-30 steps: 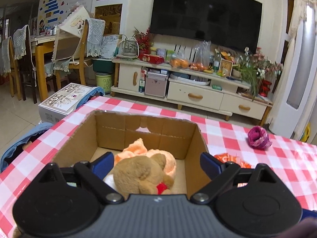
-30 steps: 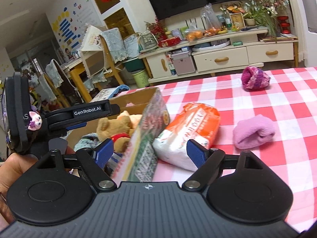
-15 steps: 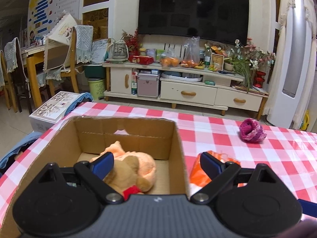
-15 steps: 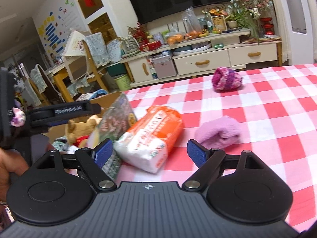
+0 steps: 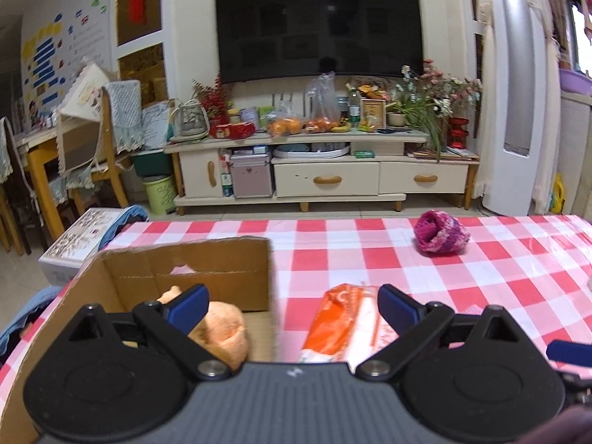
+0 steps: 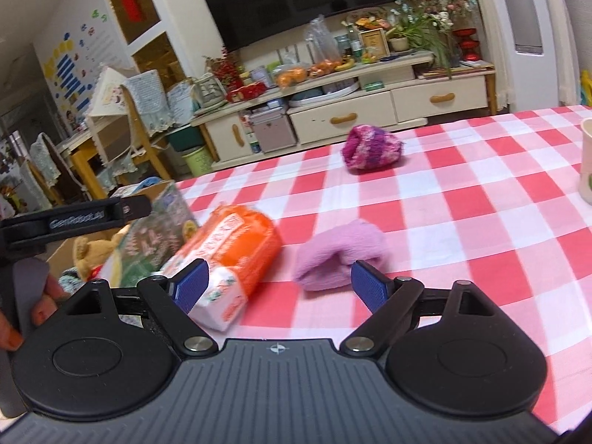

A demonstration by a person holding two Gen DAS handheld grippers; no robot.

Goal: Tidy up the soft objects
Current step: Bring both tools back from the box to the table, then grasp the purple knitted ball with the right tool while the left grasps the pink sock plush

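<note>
Left wrist view: the left tongs (image 5: 290, 305) stand wide with nothing pressed between the blue pads (image 5: 187, 305); their jaws have just been opening further. They straddle the right wall of the cardboard box (image 5: 192, 270), so one pad hangs over the box interior and the other over the orange-and-white soft pack (image 5: 340, 323) just outside that wall. An orange plush (image 5: 222, 327) lies in the box.

Right wrist view: the right tongs (image 6: 279, 283) are also spread and empty, pointing down at the gap between the soft pack (image 6: 233, 255) and the folded pink sock (image 6: 340, 255). The sock lies close before the right pad, the pack partly behind the left pad. A brown teddy bear (image 6: 92, 255) shows in the box, and a hand (image 6: 37, 303) grips the other tool at the left edge.

Farther out on the red-checked desk (image 6: 481, 192), a rolled magenta knit sock (image 6: 372, 148) sits well apart, and a pale cup (image 6: 586, 162) stands at the right edge.

Likely both tools are lined up for the next pickup, since the box already collects the soft toys and three soft items remain loose on the desk. Which item each aims for cannot be told.
</note>
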